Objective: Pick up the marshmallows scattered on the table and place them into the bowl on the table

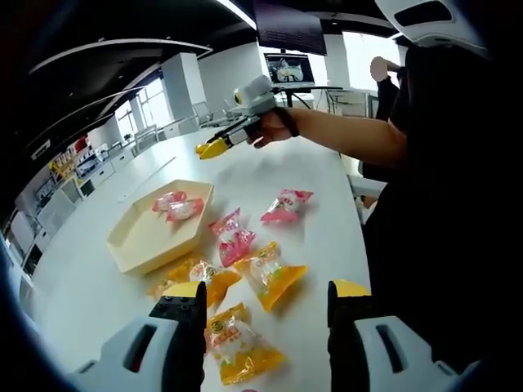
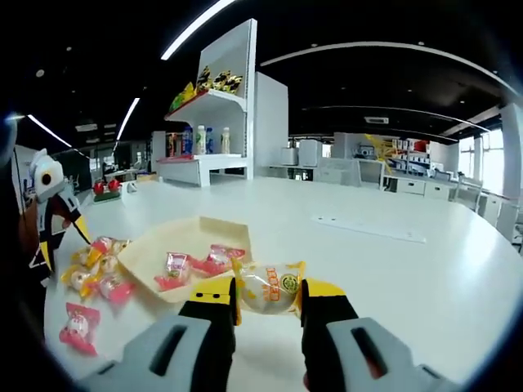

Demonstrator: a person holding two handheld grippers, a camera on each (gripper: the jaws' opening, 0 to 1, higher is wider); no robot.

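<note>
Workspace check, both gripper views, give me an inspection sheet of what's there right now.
Surface: white table, bare on the far side.
Job's things: cream bowl holds two pink marshmallow packs; pink and yellow packs lie loose beside it.
Clutter: nothing seen.
Grippers: right gripper shut on a yellow pack; left gripper open above the loose packs.
Cables: nothing seen.
Surroundings: office, shelf of goods, monitor.

Our left tool [image 1: 265,298] hovers with jaws spread apart. Our right tool [image 2: 268,298] is clamped on something between its jaws, raised at the far end of an outstretched forearm [image 1: 343,135].
</note>
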